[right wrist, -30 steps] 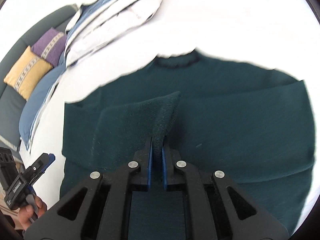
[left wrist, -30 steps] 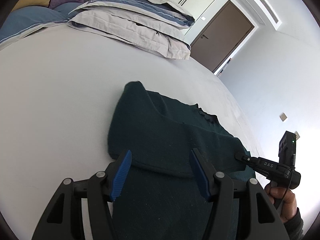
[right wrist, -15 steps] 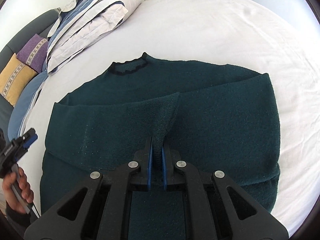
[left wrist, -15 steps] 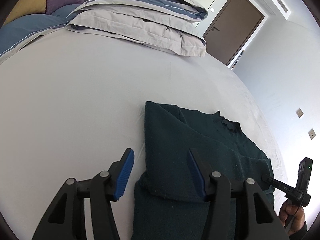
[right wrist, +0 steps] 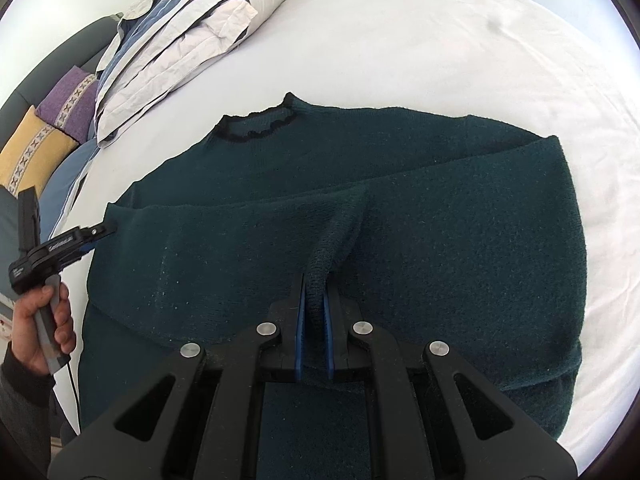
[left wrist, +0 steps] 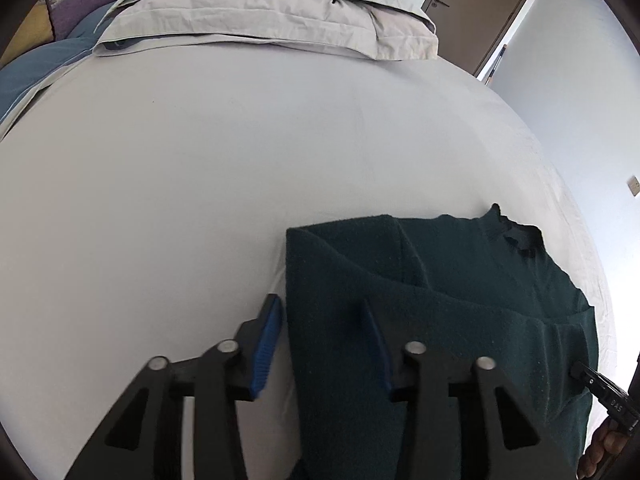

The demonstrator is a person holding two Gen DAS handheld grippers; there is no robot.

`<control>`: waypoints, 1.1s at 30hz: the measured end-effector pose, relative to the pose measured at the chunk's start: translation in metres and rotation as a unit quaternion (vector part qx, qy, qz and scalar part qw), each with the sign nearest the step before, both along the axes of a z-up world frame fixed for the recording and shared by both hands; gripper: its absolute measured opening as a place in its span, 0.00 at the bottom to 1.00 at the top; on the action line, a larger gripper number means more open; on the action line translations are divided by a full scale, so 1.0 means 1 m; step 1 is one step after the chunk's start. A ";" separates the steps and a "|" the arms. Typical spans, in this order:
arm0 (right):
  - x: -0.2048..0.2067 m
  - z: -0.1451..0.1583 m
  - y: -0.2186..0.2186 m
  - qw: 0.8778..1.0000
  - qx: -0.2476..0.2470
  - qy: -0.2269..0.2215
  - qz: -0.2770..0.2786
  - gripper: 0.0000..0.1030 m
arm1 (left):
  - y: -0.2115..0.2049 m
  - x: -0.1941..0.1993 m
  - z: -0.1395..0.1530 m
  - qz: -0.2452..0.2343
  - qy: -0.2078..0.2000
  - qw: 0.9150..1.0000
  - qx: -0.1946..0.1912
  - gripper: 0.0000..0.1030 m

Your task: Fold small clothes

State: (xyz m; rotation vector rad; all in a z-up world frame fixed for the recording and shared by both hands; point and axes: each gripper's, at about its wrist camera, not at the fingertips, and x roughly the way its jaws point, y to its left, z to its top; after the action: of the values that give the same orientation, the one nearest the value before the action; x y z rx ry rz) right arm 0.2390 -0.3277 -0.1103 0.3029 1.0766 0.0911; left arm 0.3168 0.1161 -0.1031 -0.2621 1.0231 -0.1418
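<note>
A dark green knit sweater (right wrist: 440, 208) lies flat on the white bed, neck away from me, both sleeves folded across its chest. My right gripper (right wrist: 314, 292) is shut on the cuff of a folded sleeve (right wrist: 340, 236) near the sweater's middle. My left gripper (left wrist: 320, 320) is open and empty, straddling the sweater's (left wrist: 440, 300) left folded edge. It shows in the right wrist view (right wrist: 100, 232) at that edge, held by a hand.
The white bed sheet (left wrist: 200, 160) spreads wide to the left and beyond. Stacked grey and blue pillows (left wrist: 272, 8) lie at the head of the bed. Purple and yellow cushions (right wrist: 52, 128) sit on a dark sofa. A brown door (left wrist: 480, 12) is behind.
My left gripper has moved left, off the sweater's middle to its left edge, still open. My right gripper has drawn back and lowered the pinched cuff onto the sweater.
</note>
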 end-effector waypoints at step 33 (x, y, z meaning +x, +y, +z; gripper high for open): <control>-0.010 -0.001 -0.008 0.998 0.041 -0.007 -0.039 0.47 | -0.018 -0.085 0.020 -0.044 -0.079 0.989 0.119 0.13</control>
State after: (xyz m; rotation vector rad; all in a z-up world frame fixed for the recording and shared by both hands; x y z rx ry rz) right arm 0.2288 -0.3354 -0.1114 0.4177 1.0482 0.0687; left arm 0.2322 0.0983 -0.0834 0.0114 0.8851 -0.1177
